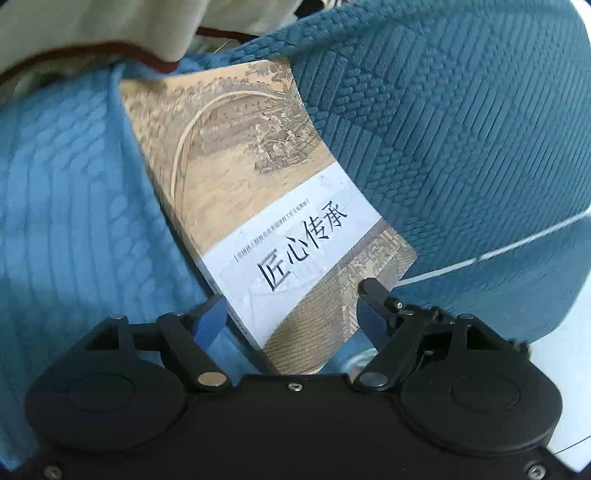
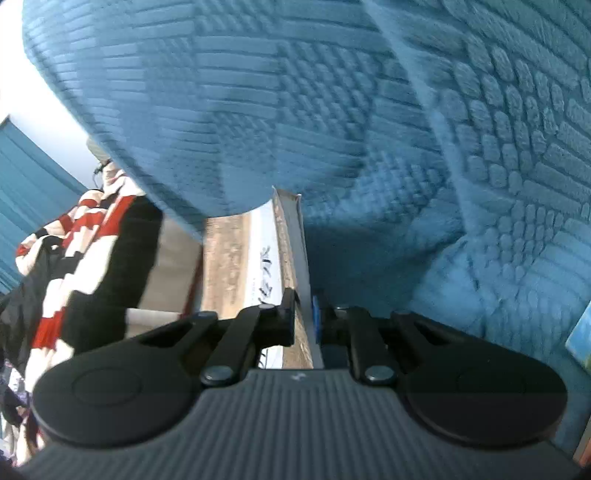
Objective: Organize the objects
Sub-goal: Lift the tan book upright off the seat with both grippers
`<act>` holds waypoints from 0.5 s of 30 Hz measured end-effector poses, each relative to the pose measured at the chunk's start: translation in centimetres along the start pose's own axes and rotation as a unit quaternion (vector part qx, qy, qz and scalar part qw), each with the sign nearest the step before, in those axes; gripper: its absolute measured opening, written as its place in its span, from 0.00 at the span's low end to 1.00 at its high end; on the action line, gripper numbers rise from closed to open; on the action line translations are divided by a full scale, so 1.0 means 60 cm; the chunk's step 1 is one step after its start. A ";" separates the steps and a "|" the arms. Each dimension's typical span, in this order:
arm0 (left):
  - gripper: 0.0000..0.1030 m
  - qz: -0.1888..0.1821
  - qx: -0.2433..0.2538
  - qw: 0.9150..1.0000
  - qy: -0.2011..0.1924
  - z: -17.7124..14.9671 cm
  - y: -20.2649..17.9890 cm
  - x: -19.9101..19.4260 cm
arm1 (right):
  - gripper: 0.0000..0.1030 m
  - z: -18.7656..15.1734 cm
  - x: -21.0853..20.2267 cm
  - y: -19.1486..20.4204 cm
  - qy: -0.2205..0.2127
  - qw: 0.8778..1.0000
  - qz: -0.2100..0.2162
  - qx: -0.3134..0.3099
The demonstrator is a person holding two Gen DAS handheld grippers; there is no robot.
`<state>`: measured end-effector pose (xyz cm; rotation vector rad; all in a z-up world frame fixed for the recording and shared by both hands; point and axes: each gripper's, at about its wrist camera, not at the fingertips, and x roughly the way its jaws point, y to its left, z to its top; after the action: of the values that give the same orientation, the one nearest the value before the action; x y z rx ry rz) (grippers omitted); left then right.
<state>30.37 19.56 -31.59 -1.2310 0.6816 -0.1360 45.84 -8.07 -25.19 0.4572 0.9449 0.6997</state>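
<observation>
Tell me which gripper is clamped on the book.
The right gripper: its fingers pinch the book edge. The left gripper stands open around it.

Book (image 1: 258, 206) between blanket folds (image 1: 443, 129)

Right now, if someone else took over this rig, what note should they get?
Right gripper: shut on the book, pinching its edge.
Left gripper: open, fingers either side of the book's near corner, no grip that I can see.
The book is partly tucked between blue cushions; a cream cushion lies behind.
Done: book grasped by the right.
Left: pull it clear of the cushions and put it away, probably; where is not visible.
</observation>
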 end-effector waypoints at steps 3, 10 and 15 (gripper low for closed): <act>0.78 -0.034 -0.034 0.999 -0.021 -0.005 0.013 -0.025 | 0.10 -0.003 -0.012 0.034 -0.013 1.000 0.013 0.010; 0.79 -0.090 -0.146 0.984 -0.043 -0.015 0.070 -0.060 | 0.11 -0.005 -0.040 0.101 -0.034 0.998 0.032 0.038; 0.79 -0.112 -0.198 0.973 -0.048 -0.010 0.102 -0.065 | 0.11 -0.009 -0.041 0.131 -0.039 0.998 0.023 0.045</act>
<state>25.33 22.96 -35.62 -1.6879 0.4953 -0.1302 41.73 -4.34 -19.07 0.5837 0.8965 0.6788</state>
